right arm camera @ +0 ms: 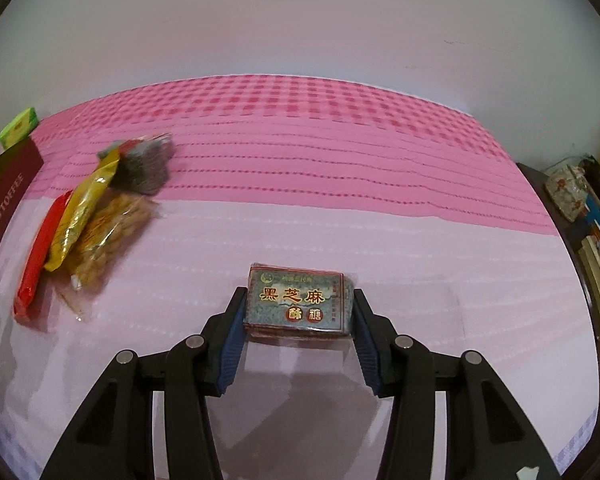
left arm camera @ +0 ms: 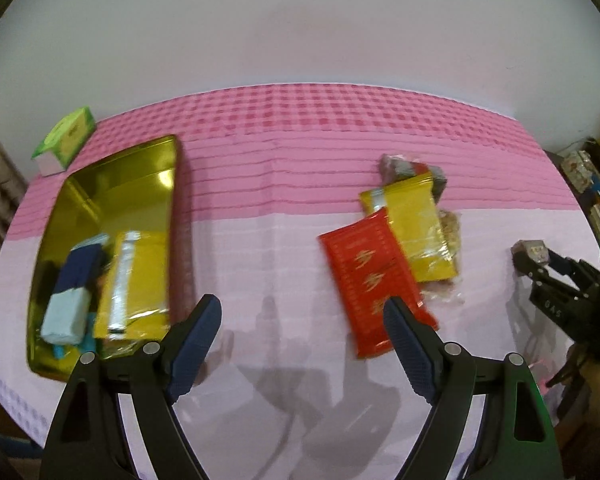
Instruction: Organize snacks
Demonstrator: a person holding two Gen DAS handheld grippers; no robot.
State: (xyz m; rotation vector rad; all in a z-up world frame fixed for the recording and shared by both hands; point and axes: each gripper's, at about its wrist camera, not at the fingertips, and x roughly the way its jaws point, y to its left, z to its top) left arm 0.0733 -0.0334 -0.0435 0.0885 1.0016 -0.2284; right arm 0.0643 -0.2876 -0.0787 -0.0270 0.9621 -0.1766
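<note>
My right gripper (right arm camera: pixel 298 312) is clamped on a dark sesame candy pack (right arm camera: pixel 298 306), one blue pad against each short side. The pack sits flat between the fingers, just over the pale part of the pink tablecloth (right arm camera: pixel 340 184). In the left wrist view the same gripper shows at the far right with the pack at its tip.

My left gripper (left arm camera: pixel 302 316) has its jaws spread wide with nothing between them; it hangs above bare cloth, between the gold tin (left arm camera: pixel 156 156) on the left and the snack pile on the right. Its right fingertip overlaps the near end of the red packet (left arm camera: pixel 364 276) in the picture; I cannot tell whether it touches.

The tin already holds a gold packet (left arm camera: pixel 140 280), a pale blue wrapped bar (left arm camera: pixel 66 314) and a dark blue packet (left arm camera: pixel 78 270), all lying at its near end.

The pile, well right of the tin, has the red packet nearest, a yellow packet (left arm camera: pixel 414 216) overlapping its far right side, a clear bag of tan biscuits (left arm camera: pixel 450 228) beneath, and a grey packet (left arm camera: pixel 398 164) at the far end.

A green box (left arm camera: pixel 66 136) stands at the far left corner, beyond the tin.
</note>
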